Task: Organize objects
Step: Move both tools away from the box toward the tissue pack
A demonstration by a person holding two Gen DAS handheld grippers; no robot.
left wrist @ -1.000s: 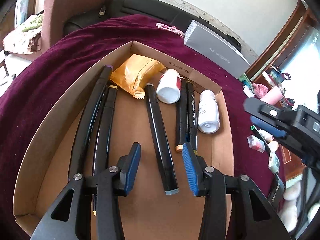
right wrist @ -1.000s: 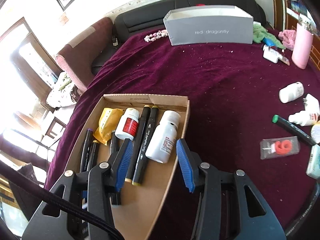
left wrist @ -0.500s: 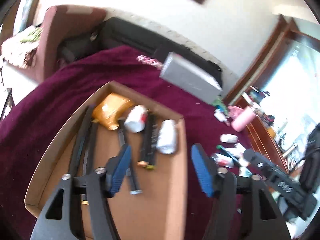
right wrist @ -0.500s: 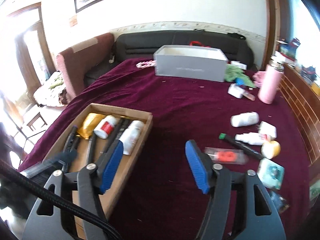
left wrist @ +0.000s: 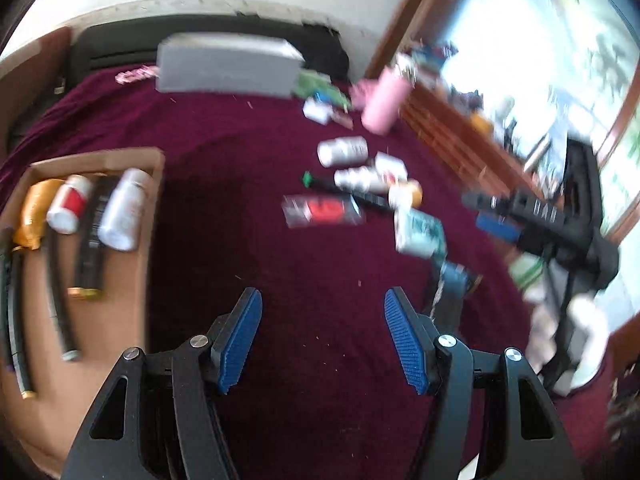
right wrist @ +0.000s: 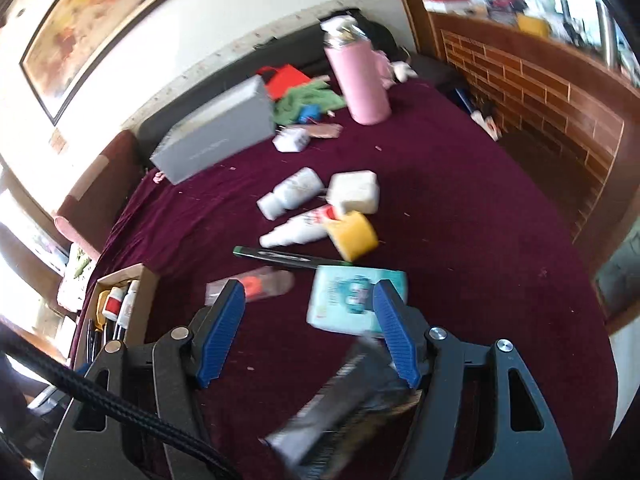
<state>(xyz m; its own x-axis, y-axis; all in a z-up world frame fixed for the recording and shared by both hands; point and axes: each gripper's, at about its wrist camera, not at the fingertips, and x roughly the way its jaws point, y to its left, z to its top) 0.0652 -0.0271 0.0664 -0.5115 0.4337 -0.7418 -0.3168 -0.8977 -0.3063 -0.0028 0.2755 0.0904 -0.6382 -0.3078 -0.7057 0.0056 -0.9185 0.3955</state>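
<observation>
both claws wide and empty over the maroon cloth

the left claw [left wrist: 322,342] stands wide with nothing between its blue pads, only bare maroon cloth [left wrist: 240,140] below. off to its left sits the cardboard box [left wrist: 150,216], its long axis running away from the claw. inside, two white bottles [left wrist: 122,210] and several black markers [left wrist: 90,240] lie lengthwise along that same axis, beside a yellow pouch [left wrist: 34,216].

the right claw [right wrist: 308,330] is also wide and grips nothing. just ahead of its right pad lies a pale green wipes pack [right wrist: 352,296], and ahead of its left pad a clear packet with an orange piece [right wrist: 256,282]. beyond them a green-capped black marker [right wrist: 288,257] lies crosswise, cap to the left. farther on are two white bottles [right wrist: 290,194], a yellow roll [right wrist: 354,236] and a white block [right wrist: 356,192], crowded together. a blurred dark packet [right wrist: 344,400] lies under the claw's right finger. a pink flask [right wrist: 362,84] stands upright and a grey box [right wrist: 216,136] lies at the far edge.
</observation>
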